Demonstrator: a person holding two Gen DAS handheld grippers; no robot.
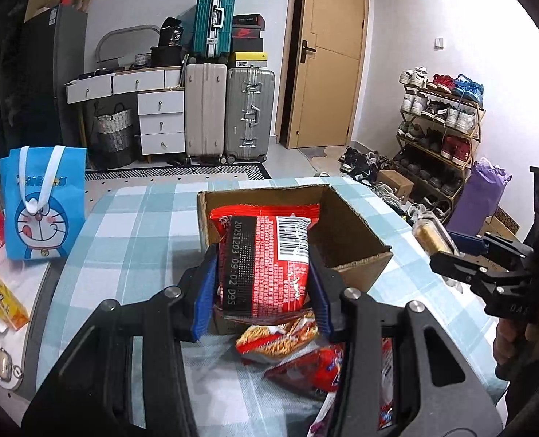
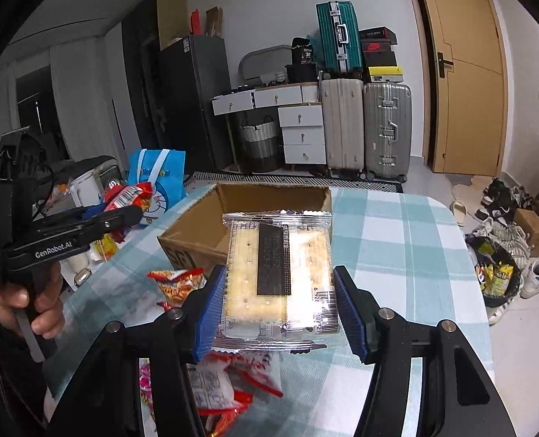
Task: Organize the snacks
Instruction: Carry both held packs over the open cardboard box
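My left gripper (image 1: pixel 264 287) is shut on a red snack packet (image 1: pixel 266 258), held above the near edge of an open cardboard box (image 1: pixel 357 240) on the checked tablecloth. My right gripper (image 2: pixel 280 306) is shut on a clear packet of pale crackers (image 2: pixel 276 273), held in front of the same cardboard box (image 2: pixel 196 233). The left gripper (image 2: pixel 124 215) with its red packet (image 2: pixel 127 195) shows at the left of the right wrist view; the right gripper (image 1: pixel 448 251) with its cracker packet (image 1: pixel 429 233) shows at the right of the left wrist view. Several more red snack packets (image 1: pixel 280 338) lie on the table below the fingers.
A blue cartoon bag (image 1: pixel 43 204) stands at the table's left, with a yellow box (image 1: pixel 7 298) and small items beside it. Loose packets (image 2: pixel 182 284) lie near the box's front. Beyond the table are suitcases (image 1: pixel 229 116), drawers, a door and a shoe rack (image 1: pixel 440 127).
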